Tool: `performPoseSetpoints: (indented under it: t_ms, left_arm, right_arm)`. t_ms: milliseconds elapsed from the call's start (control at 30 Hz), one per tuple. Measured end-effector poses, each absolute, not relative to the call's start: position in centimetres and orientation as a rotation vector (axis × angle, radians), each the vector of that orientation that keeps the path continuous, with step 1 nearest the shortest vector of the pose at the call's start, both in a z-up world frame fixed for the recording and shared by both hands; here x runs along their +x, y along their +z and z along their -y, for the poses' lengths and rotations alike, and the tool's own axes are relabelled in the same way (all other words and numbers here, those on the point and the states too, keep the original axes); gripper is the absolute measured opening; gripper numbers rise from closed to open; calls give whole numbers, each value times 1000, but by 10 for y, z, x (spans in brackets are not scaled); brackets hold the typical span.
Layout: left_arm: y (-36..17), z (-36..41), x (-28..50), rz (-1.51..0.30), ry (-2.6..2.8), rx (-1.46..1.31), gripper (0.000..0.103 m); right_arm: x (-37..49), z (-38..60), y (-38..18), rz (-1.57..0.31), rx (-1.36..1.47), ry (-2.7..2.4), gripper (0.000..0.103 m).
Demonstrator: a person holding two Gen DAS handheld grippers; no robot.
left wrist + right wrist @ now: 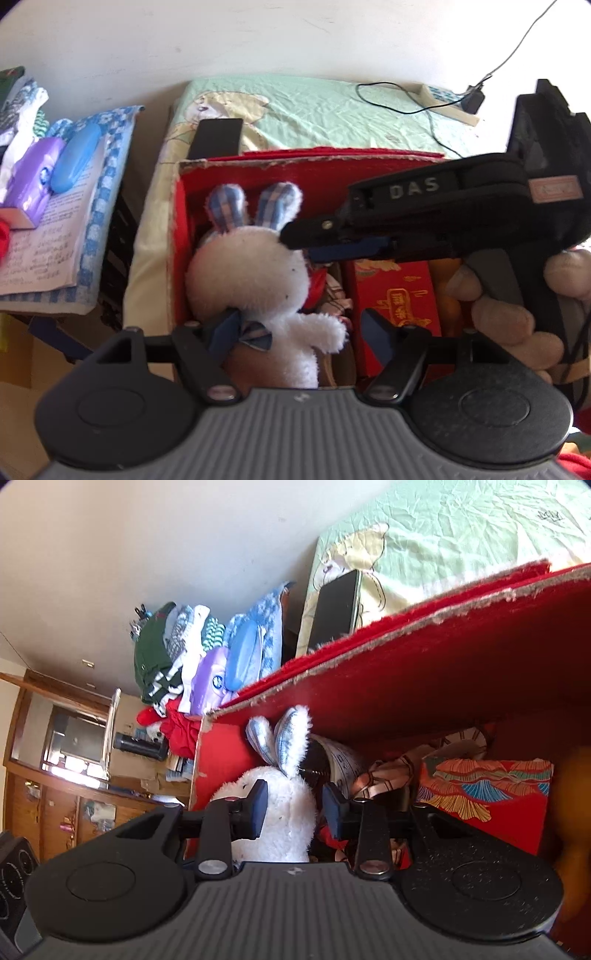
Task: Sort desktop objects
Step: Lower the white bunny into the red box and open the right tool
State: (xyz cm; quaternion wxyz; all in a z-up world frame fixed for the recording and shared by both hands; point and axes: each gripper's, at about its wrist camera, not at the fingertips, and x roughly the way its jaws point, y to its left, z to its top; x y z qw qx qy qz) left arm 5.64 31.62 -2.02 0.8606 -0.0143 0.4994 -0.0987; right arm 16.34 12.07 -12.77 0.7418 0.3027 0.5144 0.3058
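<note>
Because it stands upright in the left end of the red box (pixel 176 236), the toy rabbit (pixel 255 273) has its long axis vertical, ears up. My right gripper (pixel 291 808) is closed on its head from the side; whether to seat or lift it, I cannot tell. My left gripper (pixel 299 332) hangs open around its body, its left finger touching the neck.

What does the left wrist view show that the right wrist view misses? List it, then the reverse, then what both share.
Only the left wrist view shows the right gripper from outside, the hand holding it, the open book, and the cable on the bed.

Only the right wrist view shows the wooden cabinet, the fan-patterned red packet, and the right gripper's fingers on either side of the bunny's head.

Both show the plush bunny inside the red box, the purple pouch, the blue case and the dark phone.
</note>
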Motion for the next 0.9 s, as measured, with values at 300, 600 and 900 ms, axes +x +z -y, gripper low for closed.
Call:
performPoseSetpoints:
  t_ms: [300, 600, 900]
  left_arm:
    - [-25, -309, 60, -1048, -147, -7, 79]
    - [-26, -313, 61, -1054, -121, -32, 81]
    - [-29, -306, 59, -1047, -105, -6, 86]
  right_arm:
    - [156, -123, -123, -1105, 612, 625, 37]
    - [156, -124, -124, -1109, 607, 606, 37]
    - [155, -125, -124, -1117, 600, 581, 37]
